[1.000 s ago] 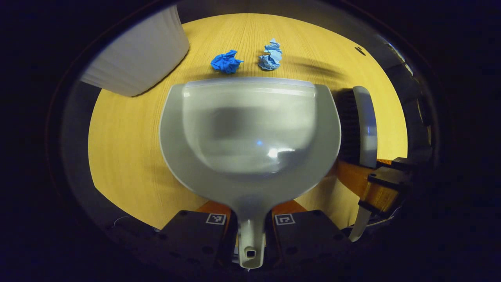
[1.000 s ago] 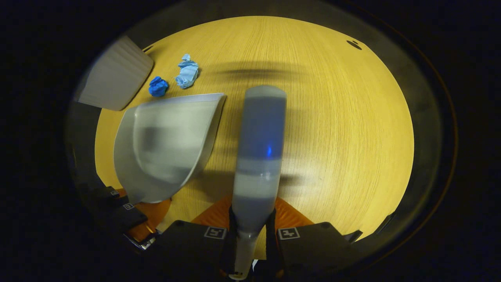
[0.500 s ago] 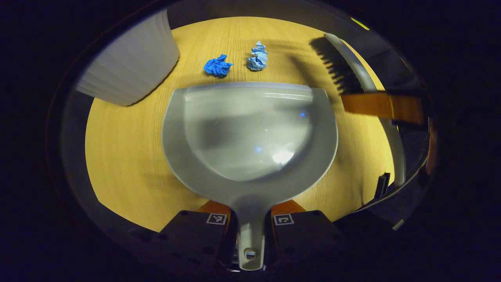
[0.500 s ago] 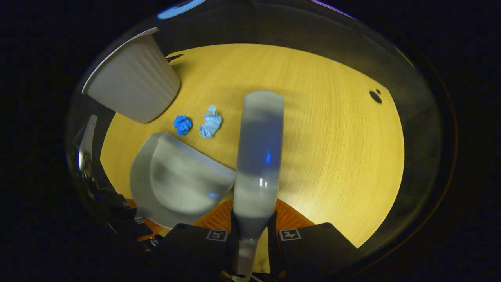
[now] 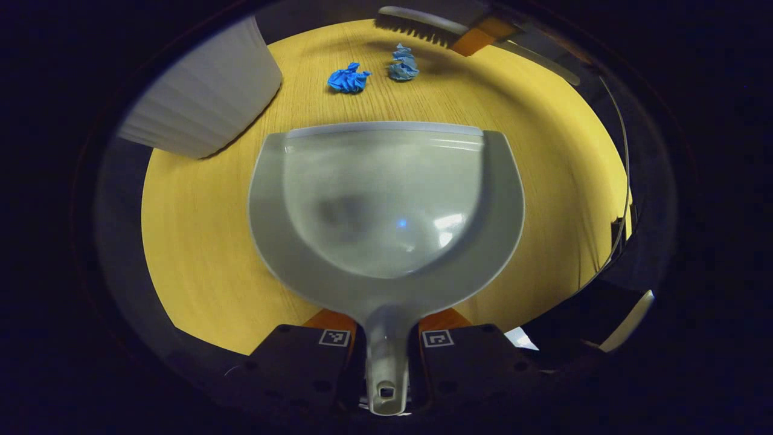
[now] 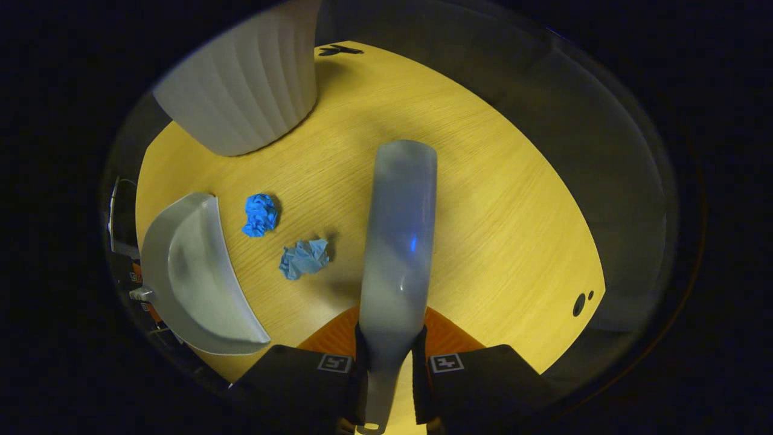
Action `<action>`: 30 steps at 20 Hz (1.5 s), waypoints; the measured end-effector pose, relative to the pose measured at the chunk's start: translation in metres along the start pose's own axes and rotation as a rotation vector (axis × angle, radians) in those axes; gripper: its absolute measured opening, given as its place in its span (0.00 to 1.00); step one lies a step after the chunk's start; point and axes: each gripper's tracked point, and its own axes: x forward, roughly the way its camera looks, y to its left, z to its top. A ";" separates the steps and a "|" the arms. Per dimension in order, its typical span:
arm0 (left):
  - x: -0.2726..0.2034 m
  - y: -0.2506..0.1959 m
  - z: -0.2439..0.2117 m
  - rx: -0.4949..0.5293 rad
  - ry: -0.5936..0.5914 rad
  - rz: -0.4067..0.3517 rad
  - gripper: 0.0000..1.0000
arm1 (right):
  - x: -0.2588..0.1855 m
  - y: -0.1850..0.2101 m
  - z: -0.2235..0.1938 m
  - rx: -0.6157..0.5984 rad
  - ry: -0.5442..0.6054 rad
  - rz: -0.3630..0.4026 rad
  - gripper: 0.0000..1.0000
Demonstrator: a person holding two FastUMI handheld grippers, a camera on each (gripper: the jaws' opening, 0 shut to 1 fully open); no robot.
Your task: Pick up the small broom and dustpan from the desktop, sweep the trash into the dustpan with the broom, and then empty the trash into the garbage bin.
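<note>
My left gripper (image 5: 386,356) is shut on the handle of the grey dustpan (image 5: 386,199), whose mouth faces two crumpled paper balls, a dark blue one (image 5: 348,79) and a pale blue one (image 5: 403,63). Beyond them the broom (image 5: 423,24) hovers with its dark bristles pointing down. In the right gripper view my right gripper (image 6: 388,371) is shut on the grey broom (image 6: 398,241), which extends over the table just right of the pale blue ball (image 6: 304,258) and the dark blue ball (image 6: 260,214). The dustpan (image 6: 190,275) lies at the left.
A white ribbed garbage bin (image 5: 202,99) stands on the round wooden table (image 5: 199,241) at the far left, close to the paper balls; it appears as the bin (image 6: 247,90) at the top of the right gripper view. Two small dark marks (image 6: 581,302) sit near the table edge.
The broom swung from beside the dustpan's right rim round to the far side of the paper balls. The dustpan stayed roughly in place, facing the balls.
</note>
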 end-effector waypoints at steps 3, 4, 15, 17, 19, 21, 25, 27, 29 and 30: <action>-0.001 0.000 0.002 0.000 -0.015 -0.009 0.27 | 0.019 0.019 0.008 -0.056 0.035 0.024 0.32; 0.000 0.002 0.000 0.008 -0.010 -0.009 0.27 | 0.021 0.027 0.010 -0.088 0.046 0.035 0.33; 0.007 0.010 0.003 0.115 -0.045 -0.007 0.27 | -0.026 0.148 -0.022 -0.348 0.233 0.516 0.33; 0.005 0.012 -0.001 0.144 -0.038 -0.001 0.27 | -0.042 0.161 -0.032 -0.315 0.272 0.634 0.32; 0.010 0.016 -0.004 0.175 -0.049 0.003 0.27 | -0.052 0.164 -0.031 -0.186 0.264 0.718 0.31; 0.011 0.012 -0.003 0.140 -0.054 0.000 0.27 | -0.060 0.167 -0.018 -0.047 0.213 0.768 0.33; 0.009 0.010 0.005 0.104 -0.129 0.021 0.26 | -0.090 0.159 -0.012 0.125 0.023 0.838 0.33; 0.011 0.010 0.007 0.103 -0.190 0.025 0.27 | -0.100 0.154 -0.009 0.211 -0.086 0.833 0.35; 0.016 0.010 0.008 0.073 -0.274 0.007 0.27 | -0.110 0.149 -0.006 0.298 -0.191 0.837 0.34; 0.022 0.009 0.005 0.053 -0.319 -0.003 0.27 | -0.113 0.145 -0.001 0.341 -0.256 0.838 0.36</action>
